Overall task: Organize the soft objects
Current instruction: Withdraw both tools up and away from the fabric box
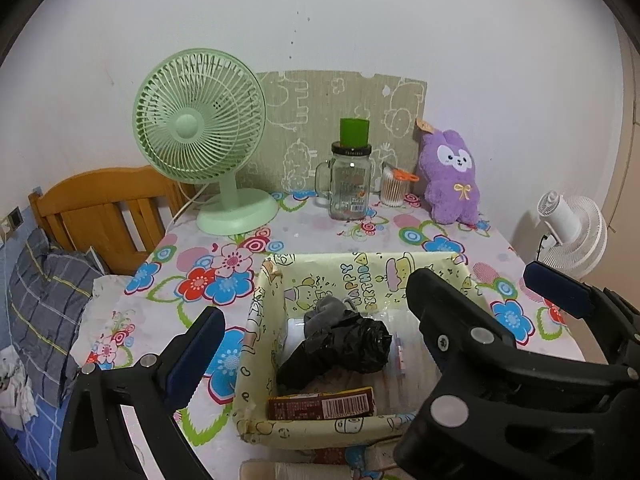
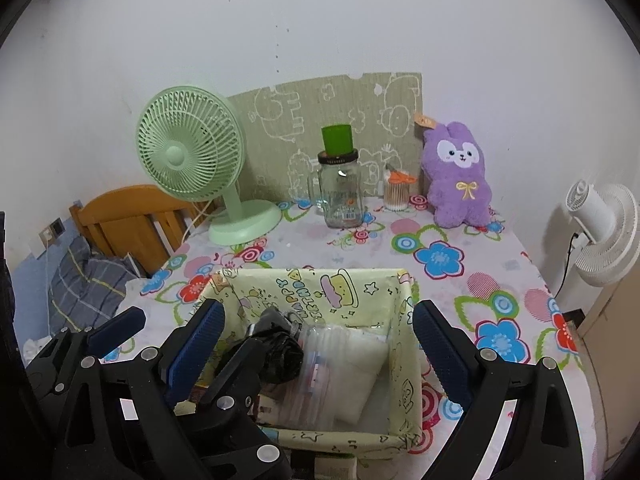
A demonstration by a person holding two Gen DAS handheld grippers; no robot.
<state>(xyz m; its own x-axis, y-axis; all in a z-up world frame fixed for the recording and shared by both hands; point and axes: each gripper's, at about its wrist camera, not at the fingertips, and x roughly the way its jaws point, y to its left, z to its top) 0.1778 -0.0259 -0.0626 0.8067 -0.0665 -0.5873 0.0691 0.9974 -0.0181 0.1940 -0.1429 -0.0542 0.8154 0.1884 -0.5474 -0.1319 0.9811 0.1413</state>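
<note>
Your right gripper (image 2: pixel 316 344) hangs wide open and empty over the yellow basket (image 2: pixel 404 360) at the table's (image 2: pixel 320 248) near edge; your left gripper (image 1: pixel 316 332) is open and empty too. A black bag (image 1: pixel 340 348) lies inside the basket. The purple plush toy (image 2: pixel 456 176) stands at the far right corner.

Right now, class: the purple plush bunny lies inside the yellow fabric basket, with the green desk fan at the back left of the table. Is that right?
Not quite. The purple plush bunny sits on the table against the back wall, outside the yellow fabric basket. The right wrist view shows it. The green desk fan stands back left, as stated.
</note>
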